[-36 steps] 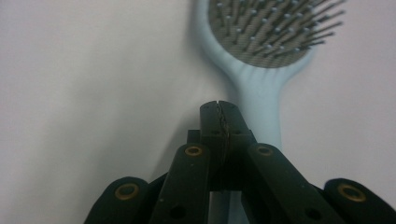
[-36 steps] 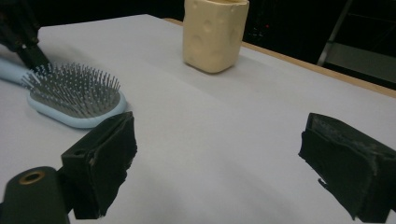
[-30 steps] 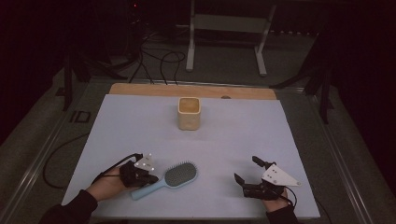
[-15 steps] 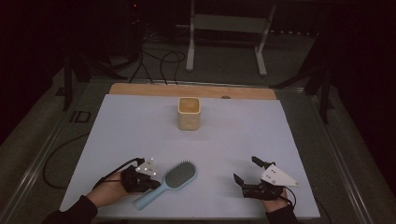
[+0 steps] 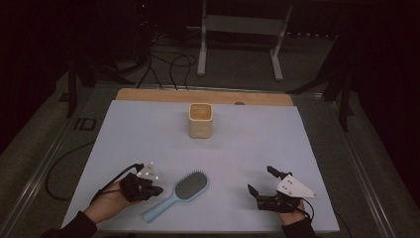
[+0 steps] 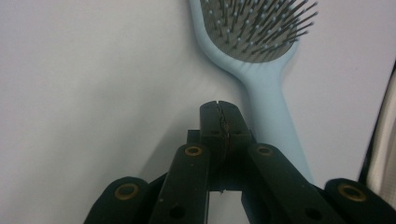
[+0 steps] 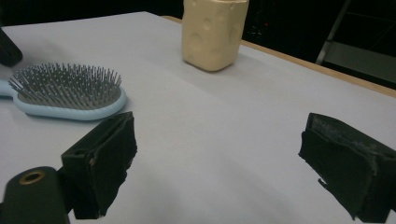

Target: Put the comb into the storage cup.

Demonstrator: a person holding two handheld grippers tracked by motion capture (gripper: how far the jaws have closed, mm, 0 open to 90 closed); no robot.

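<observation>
We note the left gripper point(image 5: 157, 189) resting near the tabletop's front-left corner with jaws pressed together on nothing, just beside the handle of the light blue hairbrush point(image 5: 179, 194), which lies bristles-up near the front edge; the right gripper point(image 5: 260, 187) sits near the front-right corner, jaws spread wide and empty. Our main worry: closed jaws cannot take the handle, so any advance would likely shove the hairbrush sideways or spin it toward the front edge. The cream cup point(image 5: 200, 120) stands well apart toward the back edge, and nothing lies between.
</observation>
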